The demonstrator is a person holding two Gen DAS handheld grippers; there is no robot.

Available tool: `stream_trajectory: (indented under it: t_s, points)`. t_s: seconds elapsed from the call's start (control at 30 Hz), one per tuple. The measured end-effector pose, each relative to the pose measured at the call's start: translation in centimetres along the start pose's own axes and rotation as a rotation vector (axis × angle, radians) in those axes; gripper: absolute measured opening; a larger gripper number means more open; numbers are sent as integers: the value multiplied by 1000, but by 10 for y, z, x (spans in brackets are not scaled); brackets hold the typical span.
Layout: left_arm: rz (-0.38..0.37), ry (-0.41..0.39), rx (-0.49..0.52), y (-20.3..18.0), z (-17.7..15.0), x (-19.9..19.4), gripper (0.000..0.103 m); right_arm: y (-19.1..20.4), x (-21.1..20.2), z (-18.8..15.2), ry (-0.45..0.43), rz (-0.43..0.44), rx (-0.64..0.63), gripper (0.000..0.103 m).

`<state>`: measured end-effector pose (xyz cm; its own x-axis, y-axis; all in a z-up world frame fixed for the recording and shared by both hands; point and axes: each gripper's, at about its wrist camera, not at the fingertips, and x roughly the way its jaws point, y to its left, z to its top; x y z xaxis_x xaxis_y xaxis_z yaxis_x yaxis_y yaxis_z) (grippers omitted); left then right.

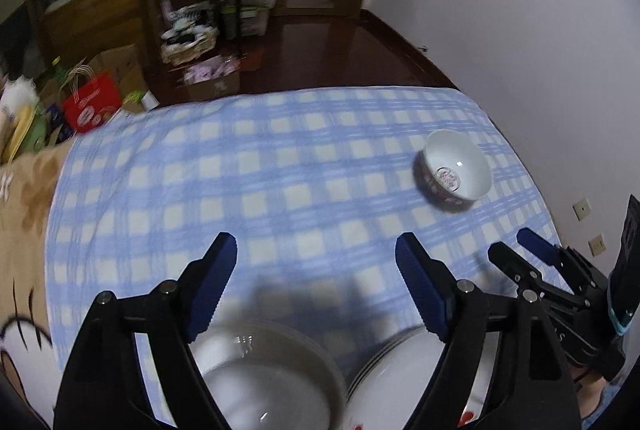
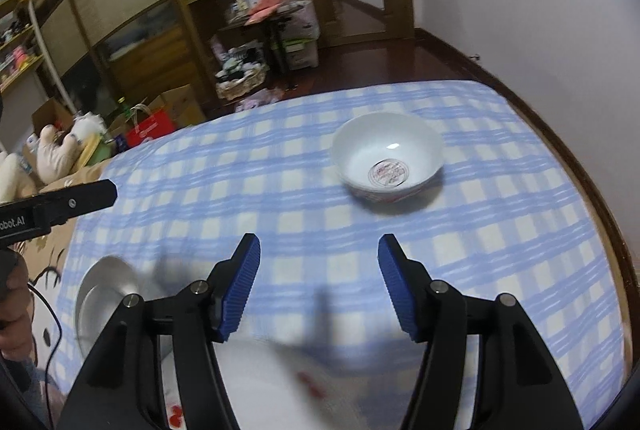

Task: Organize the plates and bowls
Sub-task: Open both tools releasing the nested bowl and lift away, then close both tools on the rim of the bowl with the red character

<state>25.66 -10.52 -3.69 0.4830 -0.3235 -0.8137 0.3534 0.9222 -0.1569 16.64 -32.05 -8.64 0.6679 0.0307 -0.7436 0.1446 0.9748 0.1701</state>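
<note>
A white bowl (image 1: pixel 456 169) with a red pattern inside and a patterned outer band stands on the blue checked cloth, far right; it also shows in the right wrist view (image 2: pixel 390 161). My left gripper (image 1: pixel 316 250) is open and empty above a stack of plain white plates (image 1: pixel 272 378). Beside it lies a second stack of plates (image 1: pixel 400 374) with red marks. My right gripper (image 2: pixel 318 250) is open and empty above that stack (image 2: pixel 272 386); it also shows in the left wrist view (image 1: pixel 510 242). The plain stack (image 2: pixel 106 290) lies at its left.
The checked cloth (image 1: pixel 280 169) covers the surface; a beige cartoon blanket (image 1: pixel 20 213) lies at its left edge. The white wall (image 1: pixel 520 9) runs along the right. Shelves, boxes and a red bag (image 1: pixel 92 101) stand on the floor beyond.
</note>
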Motion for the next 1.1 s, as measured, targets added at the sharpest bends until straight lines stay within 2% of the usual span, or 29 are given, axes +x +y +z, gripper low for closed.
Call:
stream_trajectory:
  t_s: [0.13, 0.23, 0.3, 0.4, 0.6, 0.7, 0.83, 0.9, 0.97, 1.1]
  points:
    - [-43, -7, 30, -23, 22, 16, 81, -24, 6, 15, -14, -31, 16, 66]
    - [-56, -11, 47, -39, 36, 32, 81, -44, 16, 26, -22, -51, 44, 72]
    - [-62, -3, 61, -50, 45, 48, 81, -55, 23, 31, -25, -53, 60, 72]
    - [-99, 8, 78, -63, 51, 68, 81, -67, 34, 37, -22, -56, 71, 72]
    - [-111, 26, 66, -76, 50, 105, 81, -85, 57, 39, -28, -31, 87, 72]
    - [-99, 48, 67, -82, 51, 124, 81, -85, 64, 37, -34, -35, 68, 72]
    - [-93, 79, 64, -88, 50, 143, 81, -91, 78, 37, -14, -12, 104, 72]
    - [-77, 90, 97, -94, 49, 151, 81, -94, 81, 36, -17, 8, 114, 72]
    - [-35, 66, 137, -100, 47, 155, 81, -98, 84, 36, -22, 34, 135, 72]
    - [-47, 89, 163, -111, 45, 166, 81, -100, 92, 35, -7, 48, 147, 71]
